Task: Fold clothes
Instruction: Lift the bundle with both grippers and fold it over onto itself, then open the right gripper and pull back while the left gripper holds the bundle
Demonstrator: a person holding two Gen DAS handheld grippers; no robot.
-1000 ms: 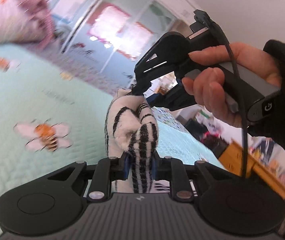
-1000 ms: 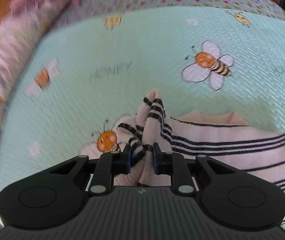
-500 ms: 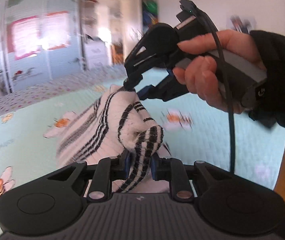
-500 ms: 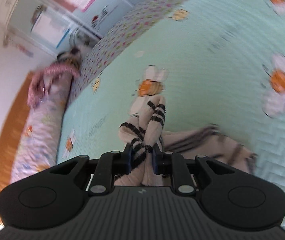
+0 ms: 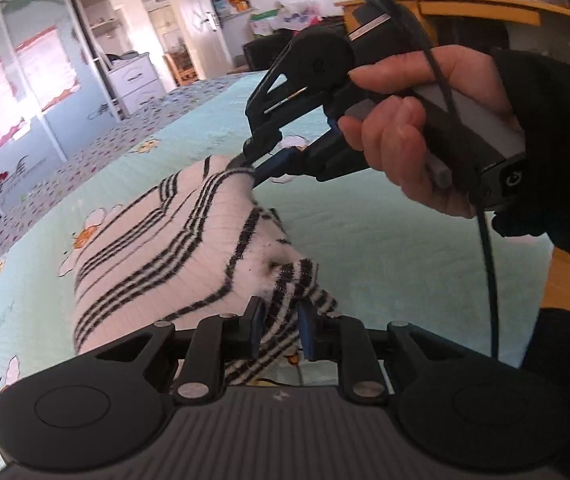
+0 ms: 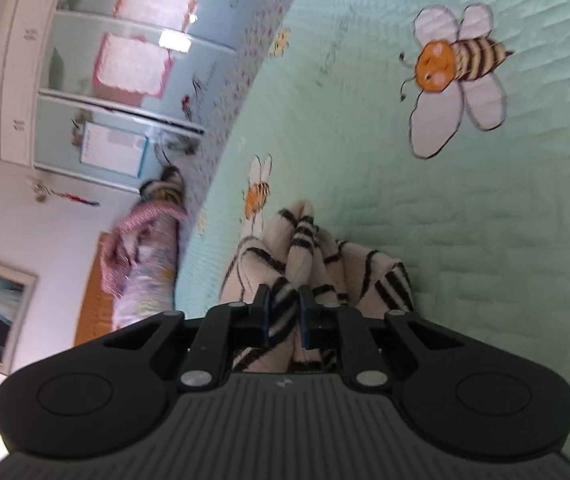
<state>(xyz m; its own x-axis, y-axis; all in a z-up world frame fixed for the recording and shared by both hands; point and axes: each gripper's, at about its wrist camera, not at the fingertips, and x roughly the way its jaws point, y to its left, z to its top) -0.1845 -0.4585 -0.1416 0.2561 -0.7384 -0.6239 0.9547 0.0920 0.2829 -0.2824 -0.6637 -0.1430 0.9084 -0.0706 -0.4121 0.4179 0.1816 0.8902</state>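
Now left gripper [image 5: 277, 330] clamps striped sweater [image 5: 173, 248]; right gripper [image 6: 283, 316] closing on it.

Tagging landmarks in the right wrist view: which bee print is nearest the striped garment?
The small bee, just beyond the striped garment's bunched end, left of centre. The large bee lies far off at upper right, with bare quilt between.

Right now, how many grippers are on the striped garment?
2. The left gripper pinches a bunched corner of the striped garment nearest its camera. The right gripper, jaws closing with fabric between them, holds the far edge. None hidden.
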